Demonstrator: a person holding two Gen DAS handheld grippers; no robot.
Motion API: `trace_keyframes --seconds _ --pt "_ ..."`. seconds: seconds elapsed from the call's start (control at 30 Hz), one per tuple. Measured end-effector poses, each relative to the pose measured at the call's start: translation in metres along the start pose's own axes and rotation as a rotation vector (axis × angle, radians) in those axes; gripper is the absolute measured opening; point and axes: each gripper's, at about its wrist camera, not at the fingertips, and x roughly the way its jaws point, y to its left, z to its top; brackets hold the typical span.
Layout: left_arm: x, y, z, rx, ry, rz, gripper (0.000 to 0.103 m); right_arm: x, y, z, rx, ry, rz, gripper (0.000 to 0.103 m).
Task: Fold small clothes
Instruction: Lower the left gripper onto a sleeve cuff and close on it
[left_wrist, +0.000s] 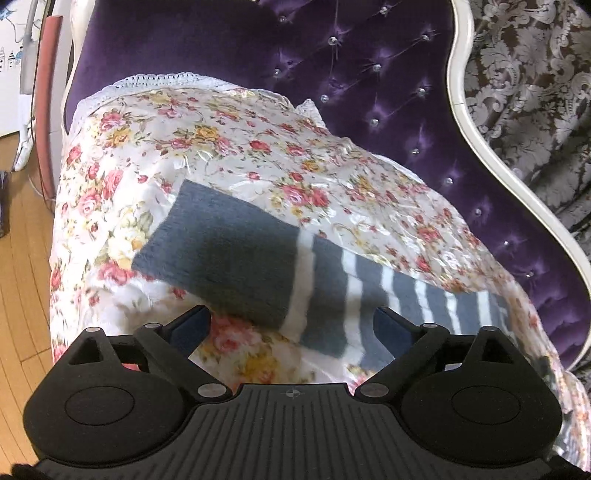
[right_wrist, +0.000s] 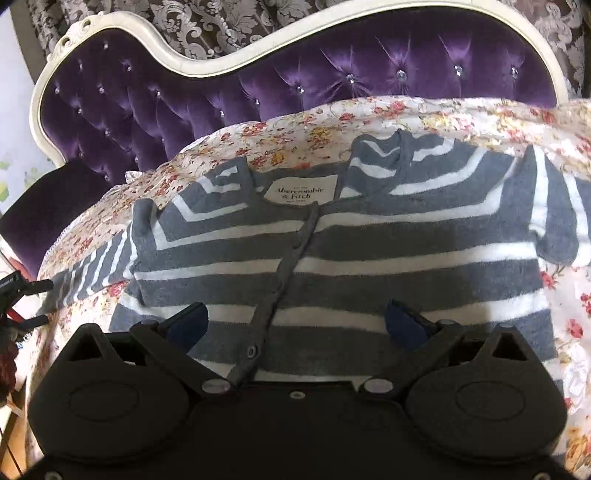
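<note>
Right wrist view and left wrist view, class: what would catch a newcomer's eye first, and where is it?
First, the grey and white striped sweater, spread flat on the flowered cover with its white label near the collar. Behind it rises the purple buttoned sofa back. In the left wrist view, one sleeve stretches out just ahead of the open left claw.

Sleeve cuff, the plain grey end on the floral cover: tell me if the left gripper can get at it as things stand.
Probably yes. The left gripper hovers just over the grey cuff with its jaws wide open, and nothing lies on or across the cuff; it rests flat on the floral cover.
</note>
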Motion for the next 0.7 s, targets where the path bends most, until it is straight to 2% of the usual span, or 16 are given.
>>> trace_keyframes --seconds 0.4,0.47,0.57,0.7 --pt "0.013 0.027 0.014 -0.111 -0.055 -0.022 0.093 0.005 0.005 0.001 -0.013 0.009 0.012 0.102" --pt "0.011 0.030 0.015 -0.137 -0.059 -0.007 0.084 0.005 0.005 0.001 -0.016 0.009 0.011 0.102" --pt "0.008 0.030 0.018 -0.121 -0.067 0.036 0.053 0.004 0.006 0.001 -0.016 0.010 0.012 0.102" --pt "0.011 0.036 0.019 -0.164 -0.053 0.005 0.049 0.004 0.007 0.001 -0.026 0.011 0.008 0.102"
